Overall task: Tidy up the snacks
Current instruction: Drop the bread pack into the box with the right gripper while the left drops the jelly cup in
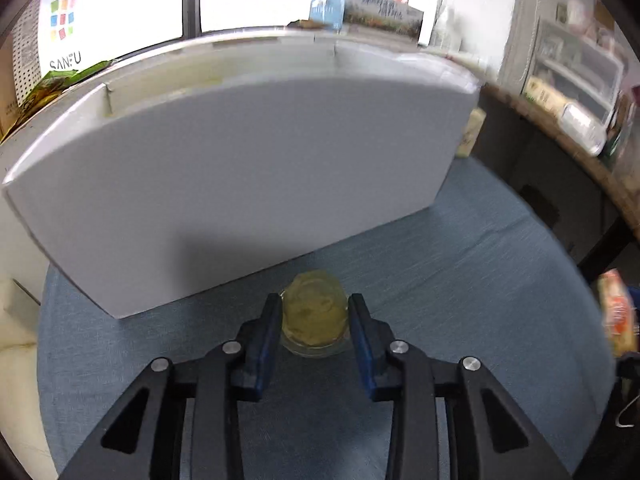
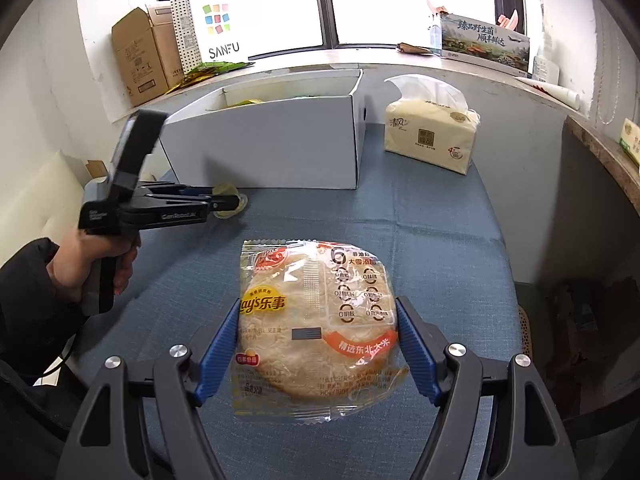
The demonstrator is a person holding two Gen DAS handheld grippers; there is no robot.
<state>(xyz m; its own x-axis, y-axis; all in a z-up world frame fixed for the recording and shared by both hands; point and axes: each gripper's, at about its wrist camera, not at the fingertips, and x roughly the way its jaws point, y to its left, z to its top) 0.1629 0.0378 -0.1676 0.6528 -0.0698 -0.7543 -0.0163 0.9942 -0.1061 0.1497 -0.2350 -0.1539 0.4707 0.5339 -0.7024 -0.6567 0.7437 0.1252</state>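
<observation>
The left gripper (image 1: pixel 314 312) has its jaws pinching a small round clear-wrapped yellowish snack (image 1: pixel 314 314) on the blue-clothed counter (image 1: pixel 460 264); the right gripper (image 2: pixel 316 344) grips a flat clear-packaged rice cracker (image 2: pixel 316 328); the open white cardboard box (image 2: pixel 276 140) beyond awaits both, already holding some packets.

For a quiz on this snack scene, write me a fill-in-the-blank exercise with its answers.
1. The left tongs close around a small ____ snack cup.
2. The right tongs grip a round rice cracker in a ____ wrapper.
3. The white box stands on a ____ tablecloth.
4. Right of the box sits a pack of ____.

Answers: yellow; clear; blue; tissues
</observation>
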